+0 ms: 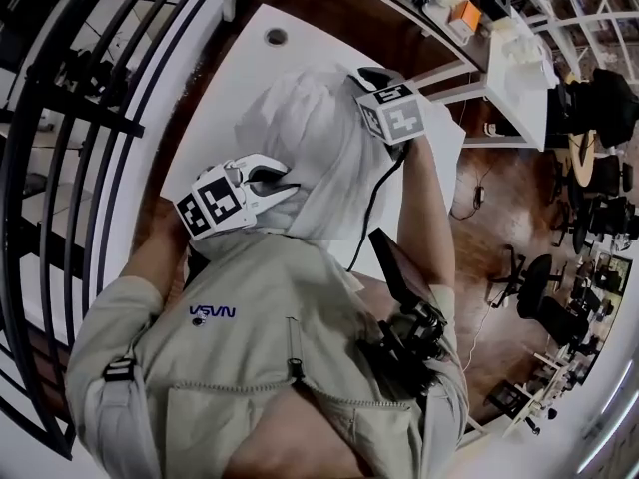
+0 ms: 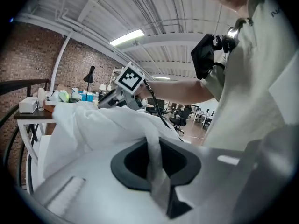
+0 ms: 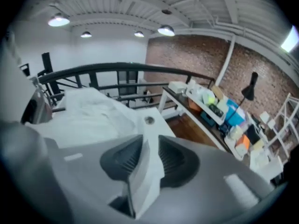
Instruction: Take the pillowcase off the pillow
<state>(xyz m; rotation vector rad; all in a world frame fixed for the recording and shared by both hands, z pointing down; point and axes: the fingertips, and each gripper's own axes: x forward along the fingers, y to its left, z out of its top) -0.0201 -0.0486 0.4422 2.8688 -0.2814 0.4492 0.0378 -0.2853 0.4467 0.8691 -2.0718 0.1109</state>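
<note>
Two tongs work one white bundle gathered in front of the person's jacket (image 1: pixel 260 367). Nearest, the left tongs (image 1: pixel 285 183) are clamped tight on a thin strip of the pillowcase (image 1: pixel 310 148), probably to anchor the near edge of the cloth while the rest is drawn off. The pillow cannot be told apart from its cover; the bundle's bulk suggests it is still inside. Farther out, the right tongs (image 1: pixel 371 76) point down over the top of the bundle. They are slightly parted, with a slack fold of cloth lying between them rather than pinched, likely for a fresh hold. Beneath lies the white tabletop (image 1: pixel 235 78); beyond it, a dark railing (image 1: pixel 90 98) and a cluttered shelf (image 1: pixel 454 18).
</note>
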